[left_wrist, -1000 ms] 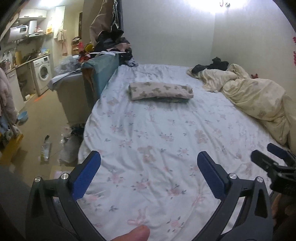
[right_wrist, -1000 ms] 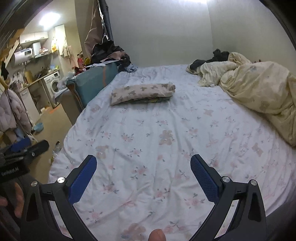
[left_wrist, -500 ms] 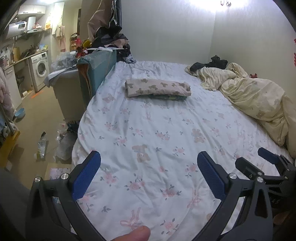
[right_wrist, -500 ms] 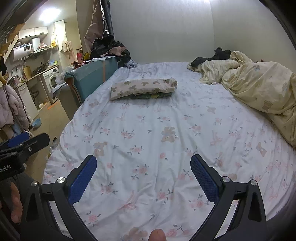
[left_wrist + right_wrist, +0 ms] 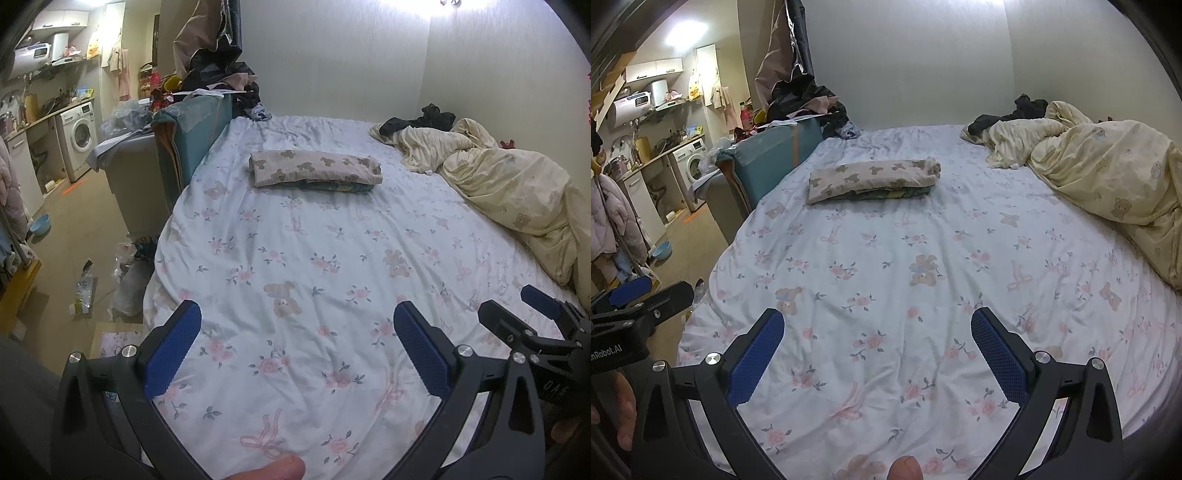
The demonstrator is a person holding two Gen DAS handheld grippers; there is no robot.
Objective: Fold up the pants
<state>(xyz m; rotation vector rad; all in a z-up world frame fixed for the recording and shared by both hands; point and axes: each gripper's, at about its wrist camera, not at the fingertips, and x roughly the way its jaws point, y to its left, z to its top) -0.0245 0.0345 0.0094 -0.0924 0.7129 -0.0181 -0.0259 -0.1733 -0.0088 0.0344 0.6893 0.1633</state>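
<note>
Folded pants with a bear print point(image 5: 316, 169) lie in a neat stack on top of another folded garment at the far middle of the bed; they also show in the right wrist view point(image 5: 873, 179). My left gripper point(image 5: 295, 325) is open and empty, held over the near end of the bed, far from the pants. My right gripper point(image 5: 877, 328) is open and empty, also over the near end. Each gripper shows at the edge of the other's view: the right one point(image 5: 532, 310), the left one point(image 5: 646, 295).
The floral bed sheet point(image 5: 314, 258) covers the bed. A crumpled cream duvet point(image 5: 509, 188) and dark clothes point(image 5: 428, 118) lie at the right. A teal box point(image 5: 192, 140) with piled clothes stands at the bed's left edge. Floor clutter and a washing machine point(image 5: 79, 136) are further left.
Both grippers have drawn back and risen from the bed, so more of the sheet and the bed's near end shows. The folded pants have not moved. Both grippers stay open.
</note>
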